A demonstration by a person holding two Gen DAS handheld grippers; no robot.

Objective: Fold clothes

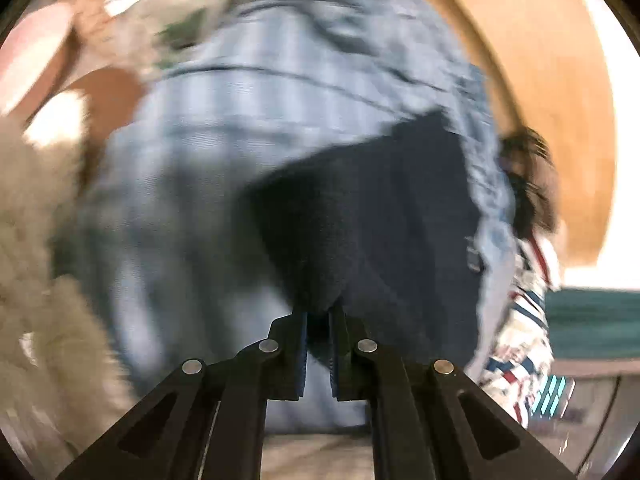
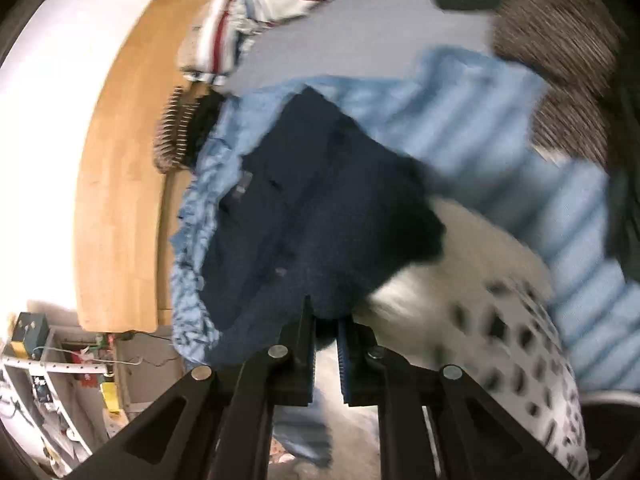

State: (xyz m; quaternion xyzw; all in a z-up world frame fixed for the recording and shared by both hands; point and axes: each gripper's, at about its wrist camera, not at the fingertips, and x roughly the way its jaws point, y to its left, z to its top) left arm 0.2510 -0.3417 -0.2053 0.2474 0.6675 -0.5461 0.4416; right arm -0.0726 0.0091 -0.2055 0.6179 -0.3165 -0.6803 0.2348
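A dark navy garment (image 1: 360, 216) hangs stretched over a light blue striped sheet (image 1: 248, 128). My left gripper (image 1: 318, 316) is shut on one edge of it, with the cloth pinched between the pads. In the right wrist view the same navy garment (image 2: 304, 208) spreads away from my right gripper (image 2: 326, 320), which is shut on another edge of it. A small label shows on the fabric near its left side. Both views are smeared by motion.
A wooden headboard (image 2: 120, 160) curves along the left, with a red, white and blue patterned cloth (image 2: 248, 12) beside it. A white laundry basket (image 2: 512, 344) with dark holes sits at lower right. Fluffy beige fabric (image 1: 36, 280) lies at the left. Cluttered shelves (image 2: 48, 380) stand at lower left.
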